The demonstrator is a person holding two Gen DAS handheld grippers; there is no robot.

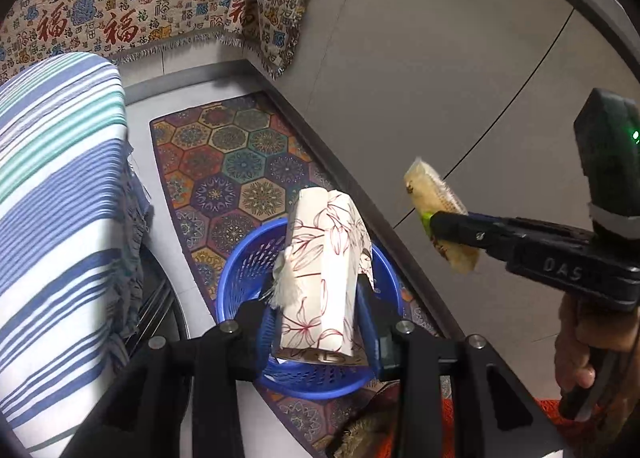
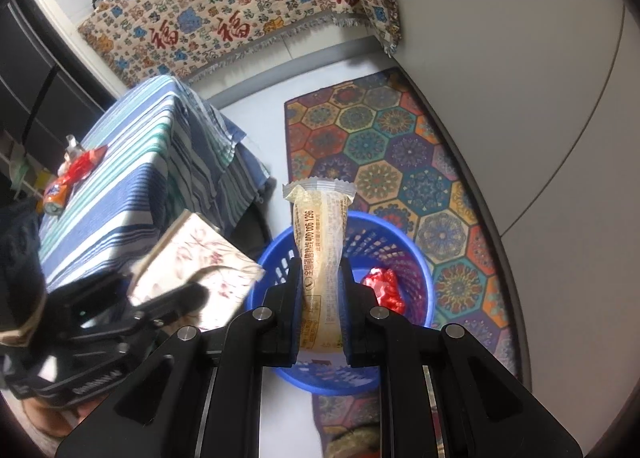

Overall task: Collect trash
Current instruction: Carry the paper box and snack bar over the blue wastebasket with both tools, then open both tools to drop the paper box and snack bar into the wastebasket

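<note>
My left gripper [image 1: 320, 322] is shut on a white floral tissue pack [image 1: 320, 274] and holds it above the blue trash basket [image 1: 236, 278]. My right gripper [image 2: 320, 294] is shut on a yellow snack wrapper [image 2: 320, 242], also above the basket [image 2: 420, 278]. A crumpled red wrapper [image 2: 382, 290] lies inside the basket. In the left wrist view the right gripper [image 1: 448, 227] holds the wrapper [image 1: 436, 197] to the right of the basket. In the right wrist view the left gripper [image 2: 176, 294] holds the tissue pack [image 2: 192, 258] at the basket's left.
The basket stands on a colourful hexagon-patterned rug [image 2: 400, 153] on the floor. A table with a blue striped cloth [image 2: 132, 169] is at the left, with a red wrapper [image 2: 82, 165] and an orange can [image 2: 54, 197] on it. A patterned cloth [image 1: 132, 5] hangs behind.
</note>
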